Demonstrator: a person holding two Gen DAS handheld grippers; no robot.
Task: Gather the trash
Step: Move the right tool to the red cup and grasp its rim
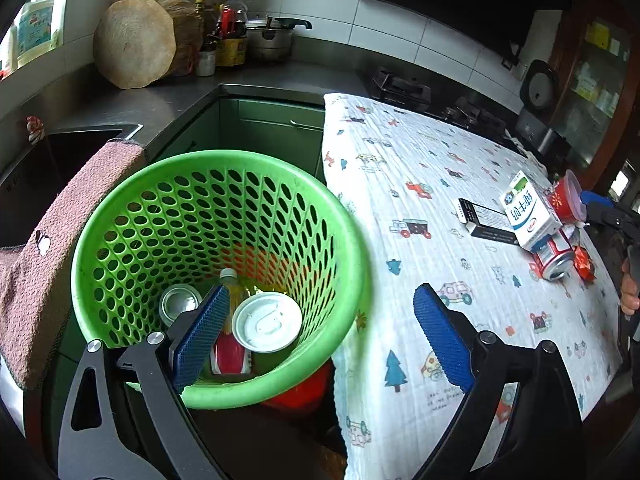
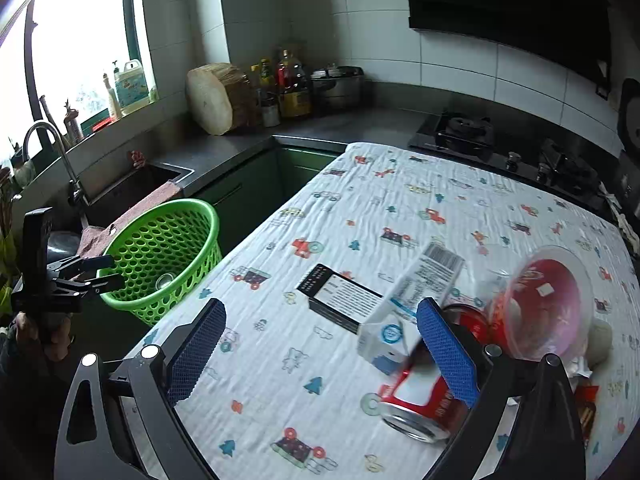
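The table (image 2: 360, 208), covered by a white cloth printed with little cars and trees, fills most of the right wrist view, and the remaining trash sits clustered at its near right corner. Just off the table's left edge stands the green basket (image 1: 216, 184), already holding a silver can (image 1: 180, 302), a white lid (image 1: 267, 321), a bottle with a yellow body (image 1: 232, 284) and a red wrapper.

On the cloth, the pieces left run from the milk carton (image 2: 412, 296), leaning against the clear red-printed cup (image 2: 544, 300), to the black box (image 2: 340, 296) lying flat beside it, then the red can (image 2: 420, 404) on its side, and a small red packet (image 1: 584, 264) at the far edge.

The left gripper (image 1: 320, 320) hangs over the basket rim with its jaws spread wide and nothing between them. The right gripper (image 2: 320, 344) also stands wide and empty, its right pad just in front of the carton and can.

The step in hand looks like the next pickup by the right gripper. That likely calls for shifting right to centre on the carton or can, then closing.
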